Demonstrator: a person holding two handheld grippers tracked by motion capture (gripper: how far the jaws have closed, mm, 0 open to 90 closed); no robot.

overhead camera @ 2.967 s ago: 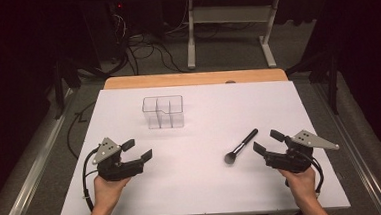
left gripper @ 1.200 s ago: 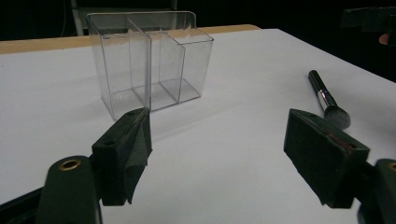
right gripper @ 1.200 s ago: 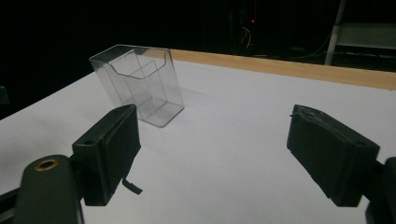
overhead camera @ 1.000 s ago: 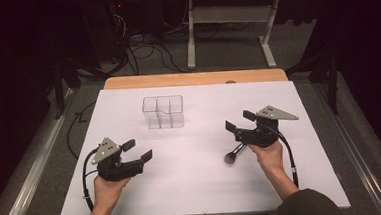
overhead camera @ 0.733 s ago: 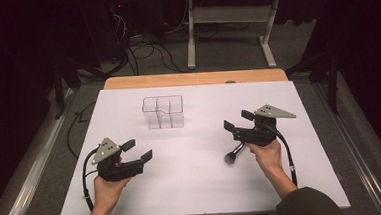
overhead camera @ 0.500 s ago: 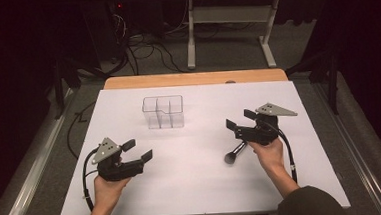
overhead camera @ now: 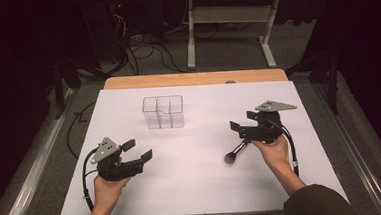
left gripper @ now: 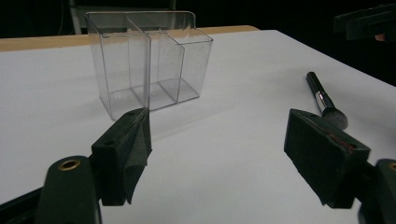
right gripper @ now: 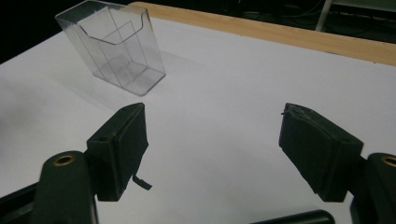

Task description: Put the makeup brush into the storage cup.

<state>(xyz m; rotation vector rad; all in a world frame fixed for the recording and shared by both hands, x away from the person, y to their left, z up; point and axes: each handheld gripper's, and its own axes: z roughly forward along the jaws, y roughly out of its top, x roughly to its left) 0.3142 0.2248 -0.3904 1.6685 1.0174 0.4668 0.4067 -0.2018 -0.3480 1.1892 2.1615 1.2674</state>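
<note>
A black makeup brush [overhead camera: 235, 152] lies on the white table [overhead camera: 203, 187], its bristle head toward the front. My right gripper [overhead camera: 243, 122] hovers over the handle end, open. Its jaws have just been closing a little. In the right gripper view [right gripper: 212, 112] the brush handle [right gripper: 294, 217] lies low between the jaws, and the pads do not touch it. My left gripper [overhead camera: 138, 149] rests open at the front left with nothing between its jaws [left gripper: 219, 116]. A clear plastic organizer [overhead camera: 163, 111] with compartments stands upright and empty at the middle back.
A wooden strip [overhead camera: 197, 78] runs along the table's far edge. Behind it are a desk frame [overhead camera: 229, 30] and cables on the floor. From the left gripper view, the brush [left gripper: 324, 100] lies to the right of the organizer [left gripper: 149, 60].
My right hand has come forward from the table's front right to above the brush handle, then nearly held still. The brush, the organizer and my left gripper have not moved.
</note>
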